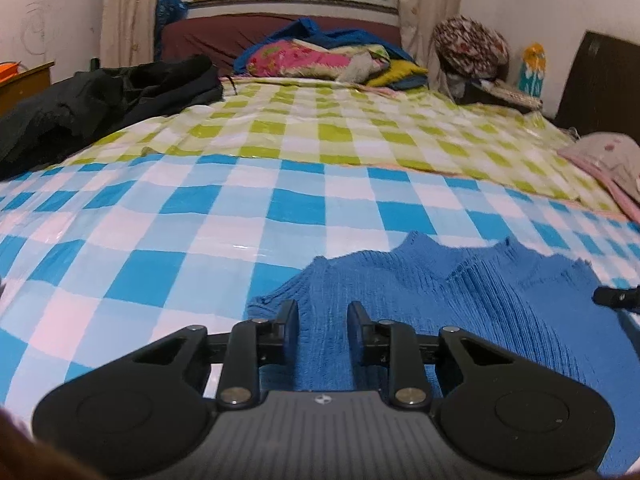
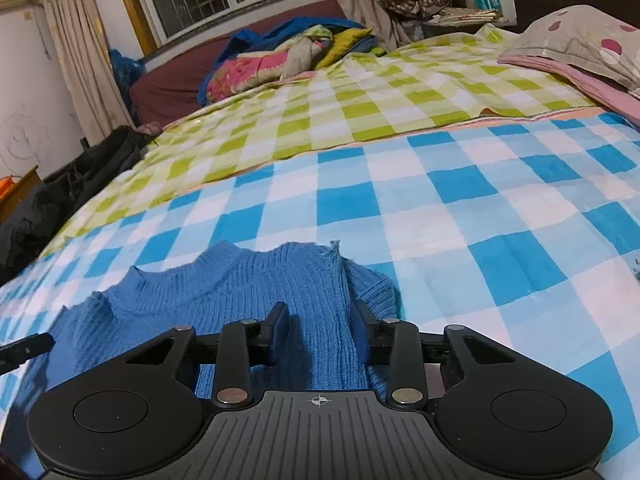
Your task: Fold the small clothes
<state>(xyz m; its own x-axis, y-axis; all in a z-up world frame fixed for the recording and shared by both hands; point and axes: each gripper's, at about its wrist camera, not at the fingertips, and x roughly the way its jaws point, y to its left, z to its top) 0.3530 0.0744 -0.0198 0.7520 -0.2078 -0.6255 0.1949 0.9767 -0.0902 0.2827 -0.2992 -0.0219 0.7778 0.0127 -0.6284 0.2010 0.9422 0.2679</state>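
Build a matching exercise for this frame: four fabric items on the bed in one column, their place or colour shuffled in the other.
Items:
1. knit sweater
2. dark clothing
3. spotted pillow
4. green checked cover

Descriptions:
A. black, heaped at the bed's left edge
B. blue, lying under both grippers' fingers
C. spread over the far half of the bed
D. grey with red dots, at the bed's right side

Pairs: 1-B, 2-A, 3-D, 4-C

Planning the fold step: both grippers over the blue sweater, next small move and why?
Probably close both on the knit: the left gripper and right gripper each straddle the blue sweater with a visible gap, nothing pinched yet.
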